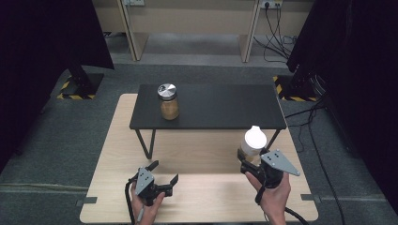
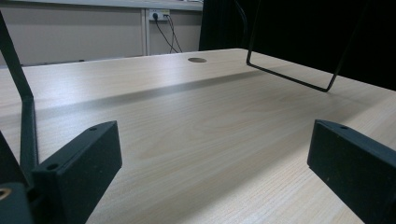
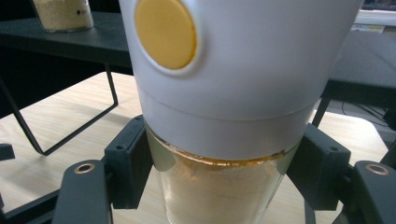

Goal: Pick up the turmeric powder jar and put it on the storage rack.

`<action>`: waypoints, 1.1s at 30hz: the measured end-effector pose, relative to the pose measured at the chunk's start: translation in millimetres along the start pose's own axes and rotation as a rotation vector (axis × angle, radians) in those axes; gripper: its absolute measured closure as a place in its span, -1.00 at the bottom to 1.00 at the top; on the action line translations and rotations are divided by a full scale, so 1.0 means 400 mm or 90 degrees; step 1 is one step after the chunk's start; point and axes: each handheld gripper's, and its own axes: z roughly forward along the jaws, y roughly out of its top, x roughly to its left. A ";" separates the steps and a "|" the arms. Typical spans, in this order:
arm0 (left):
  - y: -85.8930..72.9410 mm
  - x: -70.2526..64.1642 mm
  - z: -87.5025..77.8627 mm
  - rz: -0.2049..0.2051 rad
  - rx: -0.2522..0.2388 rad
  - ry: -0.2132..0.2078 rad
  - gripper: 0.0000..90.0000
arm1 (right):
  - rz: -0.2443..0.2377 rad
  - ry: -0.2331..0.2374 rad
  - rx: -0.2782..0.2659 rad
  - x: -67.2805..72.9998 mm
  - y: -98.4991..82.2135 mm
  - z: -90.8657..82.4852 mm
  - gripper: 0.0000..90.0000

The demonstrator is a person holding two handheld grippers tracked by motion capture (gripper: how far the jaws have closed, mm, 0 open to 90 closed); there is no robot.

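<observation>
We hold two black grippers. Our left gripper (image 1: 165, 174) has blocky, matte black jaws with small screw holes near their ends, a grey three-cornered plate dotted with dark screws on top, and a black cable looping off at its left side. Our right gripper (image 1: 245, 158) wears a larger grey plate with the same dark screw dots; its jaw arms end in brass-ringed holes, and a black cable trails from its base. Our forearms are bare, without sleeves.

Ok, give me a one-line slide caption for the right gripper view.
Right gripper clamped on the glass body of a white-capped spice jar, held above the wooden table.
</observation>
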 end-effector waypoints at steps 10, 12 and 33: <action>0.000 0.001 0.000 0.000 0.000 -0.002 -0.95 | -0.007 -0.013 -0.014 0.010 0.054 0.002 -0.32; 0.000 0.002 0.000 0.000 0.000 -0.002 -0.95 | -0.009 -0.013 -0.017 0.011 0.063 0.004 -0.32; -0.001 0.002 0.001 0.002 -0.002 -0.002 -0.95 | 0.005 -0.041 -0.046 0.022 0.157 0.037 -0.32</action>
